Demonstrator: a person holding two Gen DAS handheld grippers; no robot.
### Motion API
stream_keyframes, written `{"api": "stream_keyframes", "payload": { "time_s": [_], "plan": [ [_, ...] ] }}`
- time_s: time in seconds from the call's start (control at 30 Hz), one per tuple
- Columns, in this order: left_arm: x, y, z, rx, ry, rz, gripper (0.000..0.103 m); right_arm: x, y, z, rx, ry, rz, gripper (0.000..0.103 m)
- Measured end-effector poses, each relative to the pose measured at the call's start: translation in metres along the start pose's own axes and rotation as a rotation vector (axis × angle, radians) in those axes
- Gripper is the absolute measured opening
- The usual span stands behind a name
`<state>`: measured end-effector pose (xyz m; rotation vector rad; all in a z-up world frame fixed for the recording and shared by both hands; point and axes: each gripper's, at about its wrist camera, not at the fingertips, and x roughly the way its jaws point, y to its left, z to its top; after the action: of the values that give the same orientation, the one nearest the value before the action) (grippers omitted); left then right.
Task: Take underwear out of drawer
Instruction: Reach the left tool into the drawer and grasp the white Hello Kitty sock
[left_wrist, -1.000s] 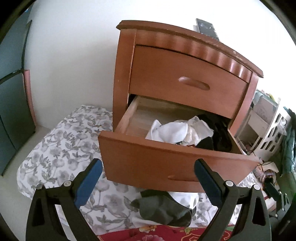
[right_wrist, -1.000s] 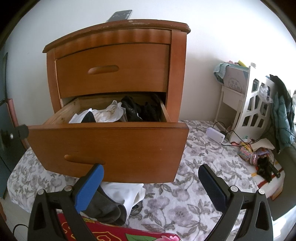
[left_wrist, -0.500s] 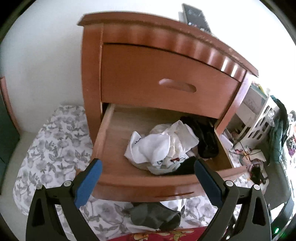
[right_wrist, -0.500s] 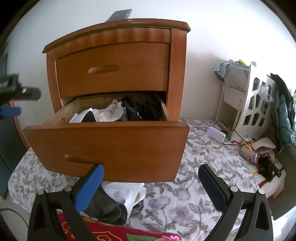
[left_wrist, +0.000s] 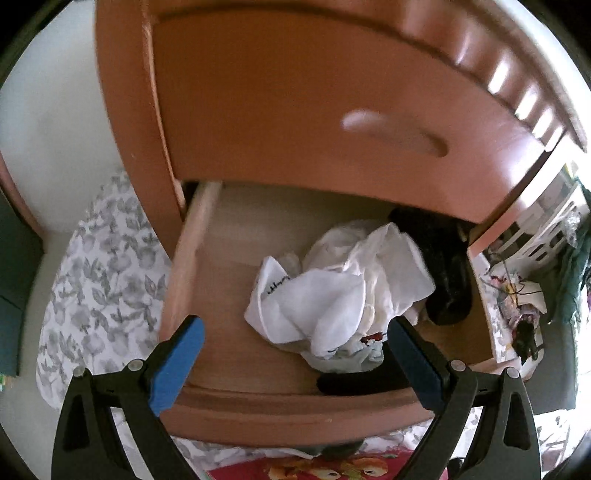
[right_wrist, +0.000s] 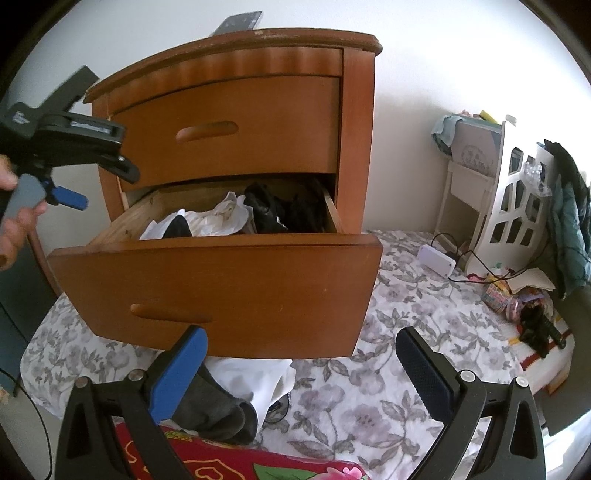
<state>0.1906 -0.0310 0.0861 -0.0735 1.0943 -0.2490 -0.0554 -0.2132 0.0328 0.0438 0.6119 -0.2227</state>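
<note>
The lower drawer (left_wrist: 280, 410) (right_wrist: 229, 291) of a wooden nightstand (right_wrist: 236, 122) stands pulled out. Inside lie crumpled white underwear (left_wrist: 332, 291) (right_wrist: 218, 219) and black garments (left_wrist: 443, 280) (right_wrist: 280, 212). My left gripper (left_wrist: 295, 350) hovers open over the drawer's front edge, just above the white pile, holding nothing. In the right wrist view a hand holds that left gripper (right_wrist: 68, 166) at the drawer's upper left. My right gripper (right_wrist: 301, 363) is open and empty, low in front of the drawer face.
On the floral sheet (right_wrist: 369, 391) below the drawer lie a grey garment (right_wrist: 214, 410) and a white garment (right_wrist: 255, 376). A red patterned cloth (right_wrist: 221, 461) is nearest me. At the right stand a white rack (right_wrist: 517, 210), cables and clutter.
My left gripper has moved forward and up, from in front of the drawer face to over its open top. The right gripper has stayed put.
</note>
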Motion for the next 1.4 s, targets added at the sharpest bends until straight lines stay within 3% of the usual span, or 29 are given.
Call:
{"api": "stream_keyframes", "payload": {
  "time_s": [0.17,0.43,0.53,0.63,0.73,0.97,1.27,1.4],
  "plan": [
    [0.028,-0.007,0.004,-0.018,0.073,-0.003,0.098,0.002,-0.002,0.0,0.007,0.013,0.014,0.103],
    [0.056,-0.019,0.009,-0.01,0.115,0.037,0.093,0.007,-0.006,-0.001,0.032,0.04,0.034,0.103],
    [0.062,-0.023,0.01,-0.002,0.118,0.046,0.079,0.008,-0.007,-0.001,0.036,0.042,0.041,0.103],
    [0.069,-0.026,0.009,-0.006,0.133,0.049,0.076,0.008,-0.008,0.0,0.041,0.046,0.046,0.103],
    [0.072,-0.024,0.007,-0.018,0.13,0.037,0.058,0.009,-0.009,0.0,0.048,0.049,0.051,0.103],
    [0.065,-0.009,0.001,-0.071,0.099,-0.016,0.031,0.009,-0.011,0.0,0.061,0.051,0.055,0.103],
    [0.062,0.012,-0.002,-0.125,0.075,-0.031,0.012,0.009,-0.011,0.0,0.059,0.052,0.054,0.103],
    [0.053,0.025,-0.007,-0.162,0.042,-0.041,0.011,0.009,-0.011,0.0,0.06,0.051,0.053,0.103]
  ]
}}
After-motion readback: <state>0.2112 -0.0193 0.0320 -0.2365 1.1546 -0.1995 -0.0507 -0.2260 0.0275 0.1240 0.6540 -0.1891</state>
